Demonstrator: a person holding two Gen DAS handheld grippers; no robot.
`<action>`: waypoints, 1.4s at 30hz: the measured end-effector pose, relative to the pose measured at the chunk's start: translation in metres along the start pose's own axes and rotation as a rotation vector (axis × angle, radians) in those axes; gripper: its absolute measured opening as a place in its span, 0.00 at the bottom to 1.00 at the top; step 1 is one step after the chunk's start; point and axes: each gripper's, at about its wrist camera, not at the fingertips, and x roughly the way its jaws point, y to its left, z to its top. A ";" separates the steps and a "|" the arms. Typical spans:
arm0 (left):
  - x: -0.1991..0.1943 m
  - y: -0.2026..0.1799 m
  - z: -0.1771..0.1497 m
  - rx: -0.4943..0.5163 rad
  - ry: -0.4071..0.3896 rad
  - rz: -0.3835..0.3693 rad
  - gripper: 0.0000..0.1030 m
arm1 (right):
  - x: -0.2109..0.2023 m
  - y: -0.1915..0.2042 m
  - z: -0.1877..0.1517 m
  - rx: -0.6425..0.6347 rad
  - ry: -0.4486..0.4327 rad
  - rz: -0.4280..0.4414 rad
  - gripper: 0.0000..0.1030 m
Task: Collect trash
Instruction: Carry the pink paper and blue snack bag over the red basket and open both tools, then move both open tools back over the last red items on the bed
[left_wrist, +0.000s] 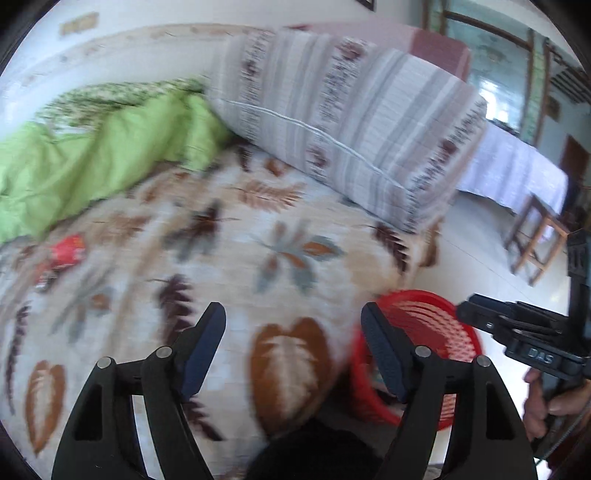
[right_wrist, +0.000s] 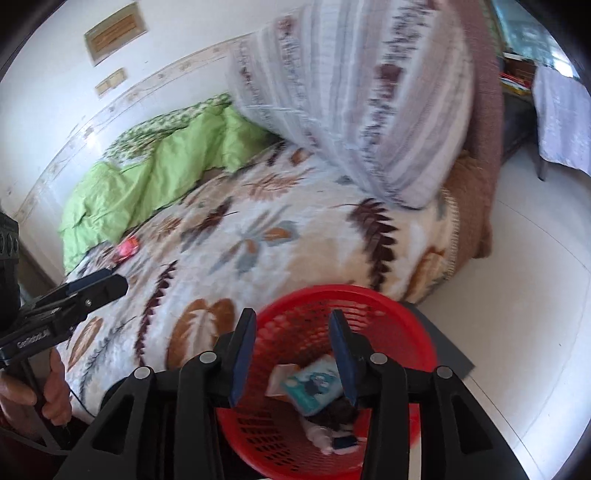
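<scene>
Bedroom cleanup | Your right claw (right_wrist: 291, 350), released and empty, hangs over the red basket (right_wrist: 406, 317); left claw (left_wrist: 293, 347) released too | Red wrapper (left_wrist: 68, 251) lies far-left on the bed: likely light, crinkly, slippery — pinch its middle.

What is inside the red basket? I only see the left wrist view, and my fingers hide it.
Observer: The right wrist view looks down into the red basket. A teal packet is in it.
Operator: Anything else in there?
Observer: A crumpled white piece lies lower down, next to something dark.
Operator: Is the other gripper holding trash?
Observer: No. The right gripper is open over the basket, and its fingers press on nothing.
</scene>
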 end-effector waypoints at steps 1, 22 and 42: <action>-0.005 0.009 -0.003 -0.002 -0.015 0.046 0.74 | 0.006 0.014 0.002 -0.022 0.008 0.024 0.42; -0.058 0.129 -0.041 -0.135 -0.088 0.326 0.75 | 0.061 0.183 0.013 -0.305 0.082 0.180 0.48; -0.023 0.196 -0.057 -0.254 0.008 0.331 0.76 | 0.113 0.220 0.021 -0.349 0.159 0.192 0.51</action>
